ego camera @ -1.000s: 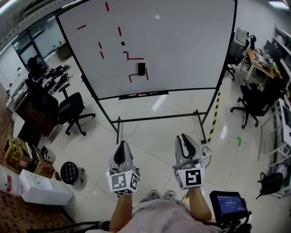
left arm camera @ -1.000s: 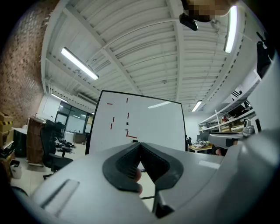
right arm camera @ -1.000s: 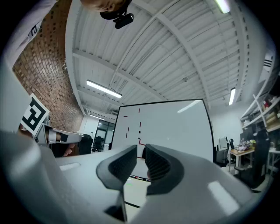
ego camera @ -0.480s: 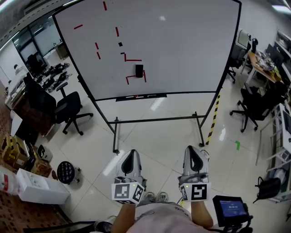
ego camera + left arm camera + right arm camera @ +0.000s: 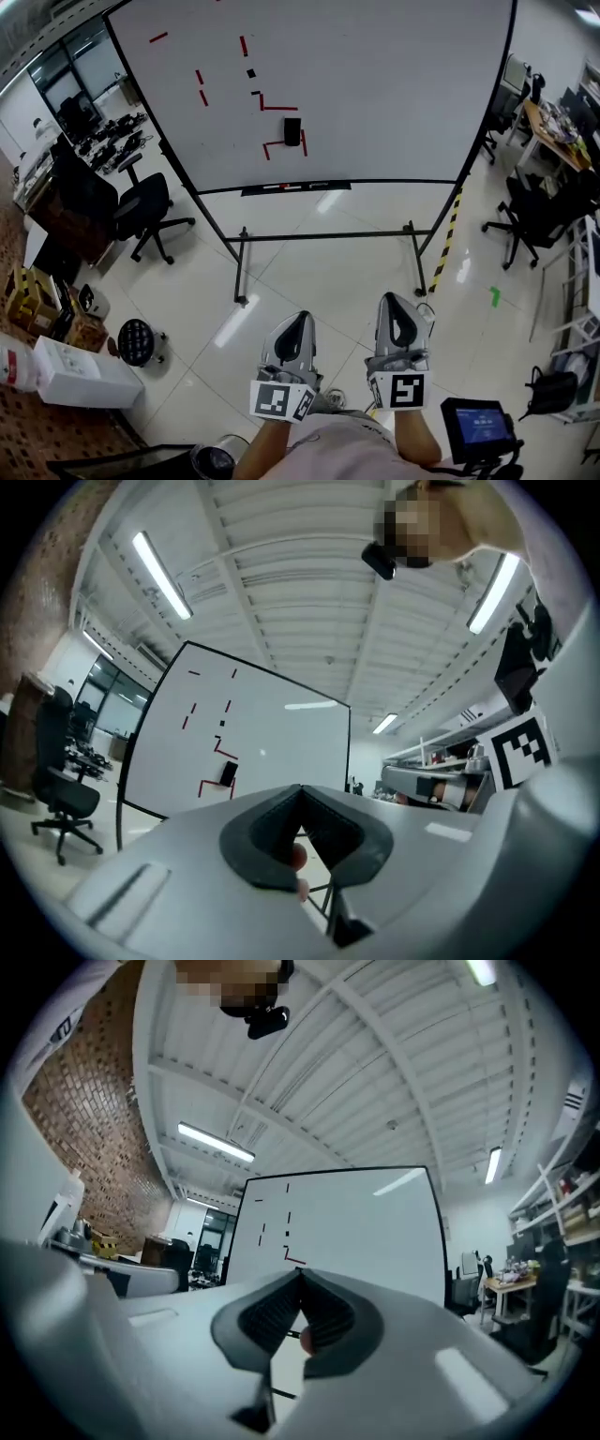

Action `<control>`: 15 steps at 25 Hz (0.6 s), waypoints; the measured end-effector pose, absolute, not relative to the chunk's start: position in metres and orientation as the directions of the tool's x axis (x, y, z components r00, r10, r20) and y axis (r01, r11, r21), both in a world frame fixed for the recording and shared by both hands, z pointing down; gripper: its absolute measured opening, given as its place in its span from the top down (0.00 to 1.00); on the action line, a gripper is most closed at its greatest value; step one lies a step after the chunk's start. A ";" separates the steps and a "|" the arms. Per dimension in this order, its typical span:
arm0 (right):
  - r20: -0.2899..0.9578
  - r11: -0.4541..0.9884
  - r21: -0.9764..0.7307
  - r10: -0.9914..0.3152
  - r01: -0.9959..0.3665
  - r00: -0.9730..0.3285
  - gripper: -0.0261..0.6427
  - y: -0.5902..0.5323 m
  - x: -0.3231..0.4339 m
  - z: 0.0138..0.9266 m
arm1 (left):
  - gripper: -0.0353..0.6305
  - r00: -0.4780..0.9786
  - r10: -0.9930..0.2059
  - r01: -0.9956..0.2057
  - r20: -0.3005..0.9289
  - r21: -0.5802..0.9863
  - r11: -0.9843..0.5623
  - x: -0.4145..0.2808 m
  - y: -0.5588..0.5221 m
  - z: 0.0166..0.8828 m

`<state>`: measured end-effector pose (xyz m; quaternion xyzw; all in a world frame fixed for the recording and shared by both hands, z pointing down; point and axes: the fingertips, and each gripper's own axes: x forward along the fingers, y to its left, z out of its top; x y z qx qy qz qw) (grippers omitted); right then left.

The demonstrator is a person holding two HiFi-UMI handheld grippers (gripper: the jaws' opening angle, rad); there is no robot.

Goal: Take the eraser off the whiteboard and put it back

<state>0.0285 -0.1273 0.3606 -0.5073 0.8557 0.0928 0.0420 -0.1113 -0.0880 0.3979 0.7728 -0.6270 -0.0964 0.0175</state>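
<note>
Hanging on the whiteboard (image 5: 394,94), the black eraser (image 5: 292,131) sits among short red marks, above the board's tray (image 5: 295,188). Both grippers are low in the head view, over the tiled floor (image 5: 319,272) and well apart from the board. The left gripper (image 5: 300,322) has its 2 jaws pressed together with nothing between them, tips pointing toward the board. The right gripper (image 5: 400,302) is likewise closed and empty. The left gripper view shows the eraser on the board beyond the closed tips. A black office chair (image 5: 141,211) stands left of the board's stand.
</note>
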 end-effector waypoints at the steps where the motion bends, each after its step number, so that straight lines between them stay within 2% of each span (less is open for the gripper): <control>1: -0.150 0.479 0.110 -0.858 -0.871 -0.491 0.96 -0.132 0.023 0.367 | 0.94 0.178 -0.979 -0.972 -0.096 0.137 -0.190 -0.114 -0.093 0.406; 5: -0.082 0.508 0.093 -0.853 -0.856 -0.515 0.90 -0.157 0.005 0.389 | 0.94 0.105 -0.994 -0.984 0.004 0.145 -0.104 -0.135 -0.131 0.436; 7: -0.066 0.502 0.090 -0.859 -0.860 -0.508 0.90 -0.180 0.001 0.400 | 0.76 0.083 -0.997 -0.988 0.000 0.135 -0.082 -0.149 -0.165 0.442; 10: -0.062 0.495 0.091 -0.863 -0.864 -0.501 0.90 -0.223 -0.009 0.411 | 0.72 0.040 -0.998 -0.991 -0.045 0.123 -0.045 -0.178 -0.232 0.443; 15: -0.072 0.442 0.110 -0.890 -0.891 -0.450 0.90 -0.329 -0.029 0.417 | 0.65 0.034 -0.998 -0.996 -0.046 0.076 -0.038 -0.223 -0.402 0.442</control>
